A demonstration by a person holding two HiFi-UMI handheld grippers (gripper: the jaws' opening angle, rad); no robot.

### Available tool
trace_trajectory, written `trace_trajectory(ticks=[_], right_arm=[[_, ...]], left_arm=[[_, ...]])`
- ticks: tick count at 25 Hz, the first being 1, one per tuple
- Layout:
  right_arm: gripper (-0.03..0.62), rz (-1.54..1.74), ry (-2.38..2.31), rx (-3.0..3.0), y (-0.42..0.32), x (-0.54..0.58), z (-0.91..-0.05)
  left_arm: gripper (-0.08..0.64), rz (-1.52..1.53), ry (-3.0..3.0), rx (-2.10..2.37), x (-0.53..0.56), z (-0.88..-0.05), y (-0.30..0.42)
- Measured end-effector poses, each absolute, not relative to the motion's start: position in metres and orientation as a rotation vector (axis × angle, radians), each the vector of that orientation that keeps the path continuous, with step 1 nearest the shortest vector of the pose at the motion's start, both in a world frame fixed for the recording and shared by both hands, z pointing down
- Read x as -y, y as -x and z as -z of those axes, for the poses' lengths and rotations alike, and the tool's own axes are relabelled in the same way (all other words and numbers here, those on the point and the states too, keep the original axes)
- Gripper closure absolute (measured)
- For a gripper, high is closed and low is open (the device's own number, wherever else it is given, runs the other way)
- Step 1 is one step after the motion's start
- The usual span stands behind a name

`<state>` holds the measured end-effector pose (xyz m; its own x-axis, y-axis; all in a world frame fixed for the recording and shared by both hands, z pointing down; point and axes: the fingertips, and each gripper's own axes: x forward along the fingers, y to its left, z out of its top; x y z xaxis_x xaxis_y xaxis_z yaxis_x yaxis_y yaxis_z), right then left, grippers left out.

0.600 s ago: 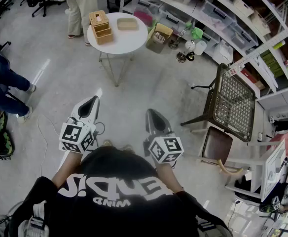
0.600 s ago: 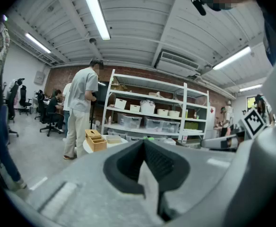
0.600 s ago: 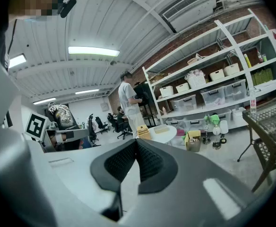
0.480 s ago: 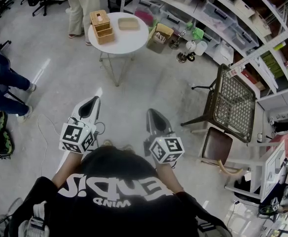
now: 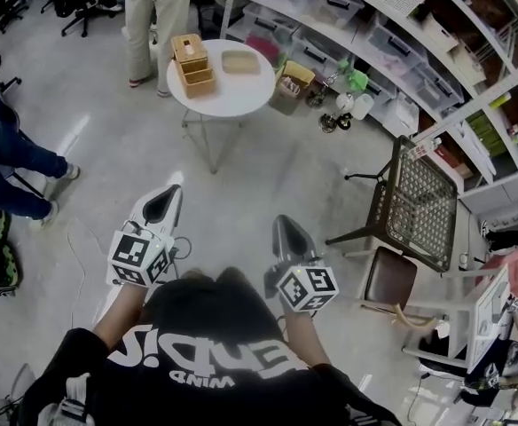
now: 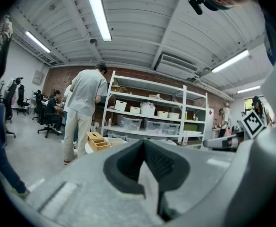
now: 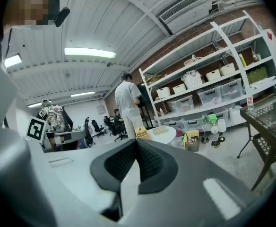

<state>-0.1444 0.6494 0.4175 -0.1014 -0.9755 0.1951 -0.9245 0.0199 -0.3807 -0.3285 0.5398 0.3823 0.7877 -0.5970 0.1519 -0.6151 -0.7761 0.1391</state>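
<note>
I hold both grippers chest-high over the grey floor, both pointed ahead. My left gripper (image 5: 162,204) is shut, its jaws pressed together with nothing between them (image 6: 145,148). My right gripper (image 5: 287,235) is likewise shut and empty (image 7: 137,148). A round white table (image 5: 241,85) stands a few steps ahead, carrying a wooden organiser box (image 5: 192,64) and a shallow wooden tray (image 5: 240,61). In the left gripper view the table and its wooden organiser box (image 6: 97,141) show just above the jaws.
A person in light trousers (image 5: 153,16) stands at the table's far left. Long shelving with plastic bins (image 5: 392,34) runs along the right. A mesh-backed chair (image 5: 414,202) stands at right, a brown stool (image 5: 390,278) beside it. Another person's legs (image 5: 11,149) are at left.
I have stepped forward: the white table and shelves sit lower and nearer in the head view. Both grippers stay shut and held as before.
</note>
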Motion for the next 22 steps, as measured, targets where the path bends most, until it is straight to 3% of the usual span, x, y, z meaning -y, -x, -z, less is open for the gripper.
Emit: trace_trajectory(ticks=[10,22], right_arm=[[0.592,0.644,2.046,-2.102,0.144,-0.605,-0.423],[0.592,0.645,2.011,-2.097,0.081,-0.496,-0.432]], left_arm=[[0.558,-0.123,-2.791,0.920,-0.488,-0.390,0.319],[0.558,-0.144,-2.816,0.924,-0.392,-0.392,0.257]])
